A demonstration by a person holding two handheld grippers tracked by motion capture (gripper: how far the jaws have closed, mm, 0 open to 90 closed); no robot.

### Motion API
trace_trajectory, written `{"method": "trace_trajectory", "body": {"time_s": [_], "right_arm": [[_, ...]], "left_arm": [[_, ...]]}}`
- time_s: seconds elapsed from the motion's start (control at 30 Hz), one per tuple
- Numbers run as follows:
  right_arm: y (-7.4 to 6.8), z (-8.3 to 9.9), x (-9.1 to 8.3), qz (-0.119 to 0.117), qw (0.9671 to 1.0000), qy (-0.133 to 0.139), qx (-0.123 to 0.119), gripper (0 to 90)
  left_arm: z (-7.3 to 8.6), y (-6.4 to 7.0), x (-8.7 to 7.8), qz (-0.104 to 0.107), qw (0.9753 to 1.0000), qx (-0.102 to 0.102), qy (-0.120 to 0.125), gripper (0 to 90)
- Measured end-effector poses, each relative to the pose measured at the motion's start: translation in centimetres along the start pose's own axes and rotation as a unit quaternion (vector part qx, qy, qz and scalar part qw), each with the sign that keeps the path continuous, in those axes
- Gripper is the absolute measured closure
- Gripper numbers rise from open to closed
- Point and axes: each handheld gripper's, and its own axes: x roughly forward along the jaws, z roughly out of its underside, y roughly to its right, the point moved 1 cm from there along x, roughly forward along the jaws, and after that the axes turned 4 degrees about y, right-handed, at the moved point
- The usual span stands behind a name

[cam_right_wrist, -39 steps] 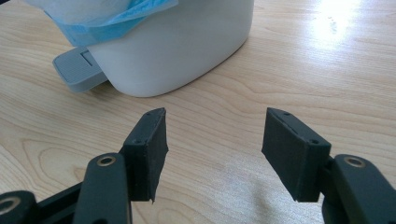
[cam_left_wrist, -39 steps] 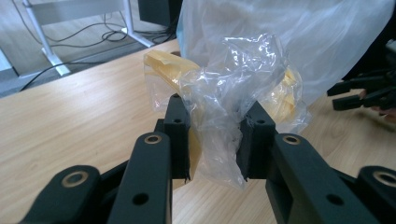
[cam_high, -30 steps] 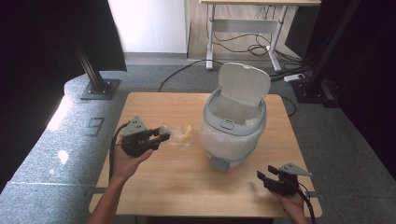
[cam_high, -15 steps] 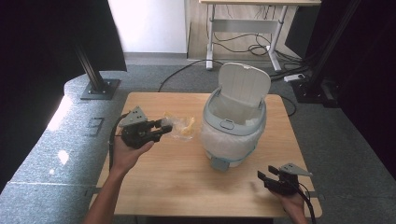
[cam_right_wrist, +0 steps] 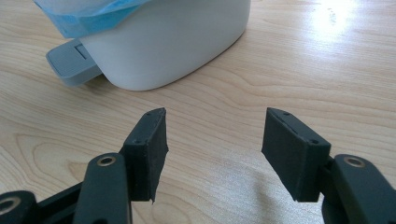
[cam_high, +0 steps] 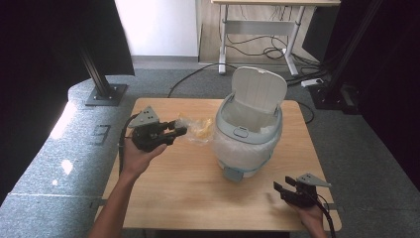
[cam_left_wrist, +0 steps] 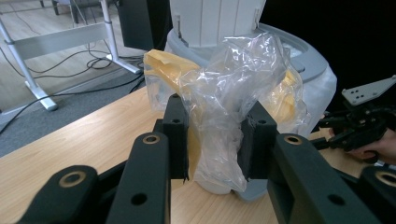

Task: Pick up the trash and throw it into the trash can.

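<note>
Legible text check: one mark found. High view: a pale "3"-like figure [cam_high: 101,134] on the grey floor mat [cam_high: 59,163], at about 9 o'clock from the wooden table [cam_high: 188,188], lying beyond its left edge. Reading uncertain; it may be a digit or a printed symbol. No readable labels, brands or numbers on anything else in either gripper view.

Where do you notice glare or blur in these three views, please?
High view: glare patches on the grey floor. Left gripper view: clear bag glints, jaws in the foreground soft. Right gripper view: bright glare on the table, bin sharp.
</note>
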Motion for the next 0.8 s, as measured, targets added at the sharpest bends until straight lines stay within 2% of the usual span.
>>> {"method": "trace_trajectory", "body": {"time_s": [0.13, 0.27, 0.8], "right_arm": [[0.2, 0.2, 0.2, 0.003, 1.0, -0.004, -0.002, 39.6], [0.4, 0.6, 0.4, 0.005, 0.9999, -0.012, -0.001, 39.6], [0.4, 0.9, 0.8, 0.005, 0.9997, -0.024, -0.002, 39.6]], "left_arm": [[-0.5, -0.2, 0.1, 0.0, 1.0, -0.003, 0.003, 67.2], [-1.1, -0.2, 0.2, 0.012, 0.9998, -0.009, 0.011, 67.2], [-3.3, -0.2, 1.3, 0.017, 0.9998, -0.001, 0.009, 66.9]]}}
